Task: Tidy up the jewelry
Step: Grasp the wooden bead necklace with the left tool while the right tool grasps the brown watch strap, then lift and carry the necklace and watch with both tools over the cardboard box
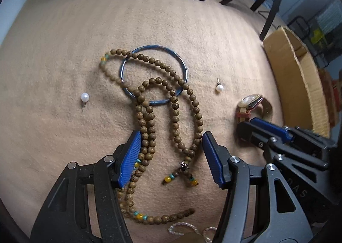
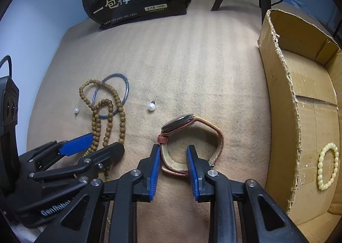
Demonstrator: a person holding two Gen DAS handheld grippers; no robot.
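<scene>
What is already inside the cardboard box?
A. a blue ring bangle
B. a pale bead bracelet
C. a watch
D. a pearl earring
B: the pale bead bracelet lies on the floor of the cardboard box, while the watch, blue bangle and pearl earring lie out on the tan cloth.
</scene>
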